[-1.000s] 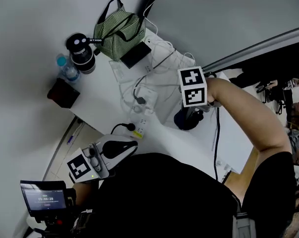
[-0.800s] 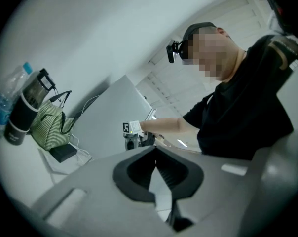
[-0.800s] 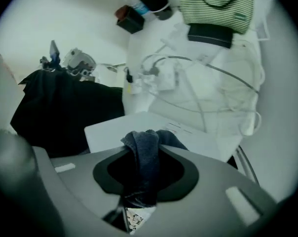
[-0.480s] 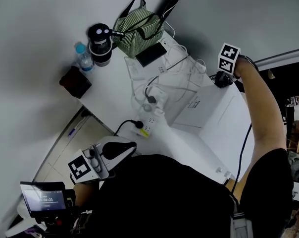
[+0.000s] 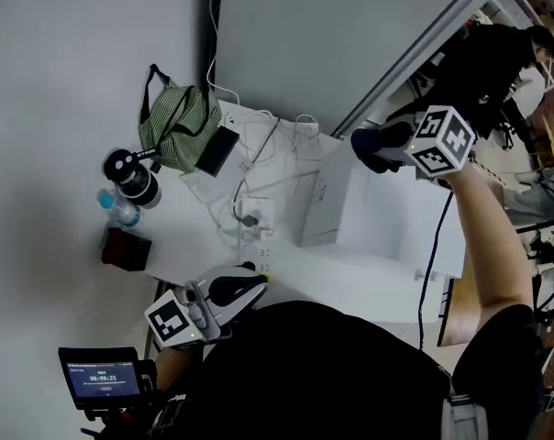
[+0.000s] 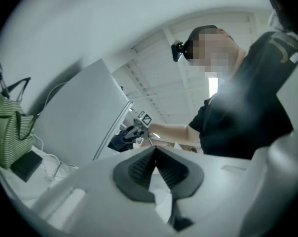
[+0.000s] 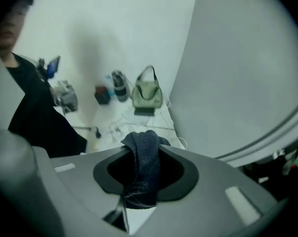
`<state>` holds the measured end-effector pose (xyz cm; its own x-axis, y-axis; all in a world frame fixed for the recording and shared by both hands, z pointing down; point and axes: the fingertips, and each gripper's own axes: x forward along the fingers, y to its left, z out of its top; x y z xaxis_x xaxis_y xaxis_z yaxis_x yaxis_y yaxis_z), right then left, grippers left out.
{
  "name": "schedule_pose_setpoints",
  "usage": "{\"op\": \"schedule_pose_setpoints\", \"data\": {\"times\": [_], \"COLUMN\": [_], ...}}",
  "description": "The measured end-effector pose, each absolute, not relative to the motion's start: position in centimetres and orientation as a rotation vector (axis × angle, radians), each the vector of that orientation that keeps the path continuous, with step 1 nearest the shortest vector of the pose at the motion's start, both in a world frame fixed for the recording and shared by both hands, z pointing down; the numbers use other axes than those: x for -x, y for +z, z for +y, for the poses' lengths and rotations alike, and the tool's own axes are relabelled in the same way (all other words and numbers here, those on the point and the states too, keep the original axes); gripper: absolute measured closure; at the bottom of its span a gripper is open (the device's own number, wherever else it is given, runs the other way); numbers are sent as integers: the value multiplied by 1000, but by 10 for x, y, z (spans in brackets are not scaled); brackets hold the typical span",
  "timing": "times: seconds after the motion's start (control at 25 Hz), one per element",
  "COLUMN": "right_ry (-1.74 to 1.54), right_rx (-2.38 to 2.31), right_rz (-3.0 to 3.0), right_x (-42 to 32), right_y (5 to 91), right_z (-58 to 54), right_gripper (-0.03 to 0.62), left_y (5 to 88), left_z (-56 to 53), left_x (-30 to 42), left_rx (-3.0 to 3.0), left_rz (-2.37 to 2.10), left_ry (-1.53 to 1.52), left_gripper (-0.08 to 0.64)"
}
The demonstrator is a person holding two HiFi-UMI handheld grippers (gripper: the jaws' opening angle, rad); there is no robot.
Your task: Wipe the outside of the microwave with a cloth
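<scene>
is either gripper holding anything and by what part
The right gripper is shut on the dark blue cloth, pinching a bunched fold of it. The left gripper is shut and holds nothing.

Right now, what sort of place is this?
Probably an office or lab workroom: the white microwave stands on a white desk beside a power strip with loose cables, a green striped bag and a water bottle.
</scene>
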<state>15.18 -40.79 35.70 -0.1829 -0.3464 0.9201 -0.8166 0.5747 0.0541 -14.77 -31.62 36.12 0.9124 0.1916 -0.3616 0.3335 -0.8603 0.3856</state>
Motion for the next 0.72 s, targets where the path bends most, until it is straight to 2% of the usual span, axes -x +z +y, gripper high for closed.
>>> {"op": "schedule_pose_setpoints", "data": {"times": [0.16, 0.32, 0.44, 0.6, 0.72], "right_ry": [668, 754, 600, 257, 233], "right_rx": [-1269, -1557, -1697, -1812, -1781], "right_rz": [-2245, -2675, -2976, -3092, -3218], "right_x": [-95, -78, -74, -67, -57], "right_y": [279, 215, 195, 175, 184], "right_z": [-319, -211, -127, 5, 81], "right_gripper": [489, 489, 488, 485, 480], "left_y": [334, 278, 259, 240, 238], "left_z": [-304, -268, -224, -110, -26], "left_x": [124, 98, 88, 82, 77], "left_rx": [-2610, -2563, -2637, -2642, -2605], "left_rz": [544, 673, 775, 903, 910], "left_ry": [-440, -475, -439, -419, -410], "left_gripper": [557, 557, 557, 557, 555]}}
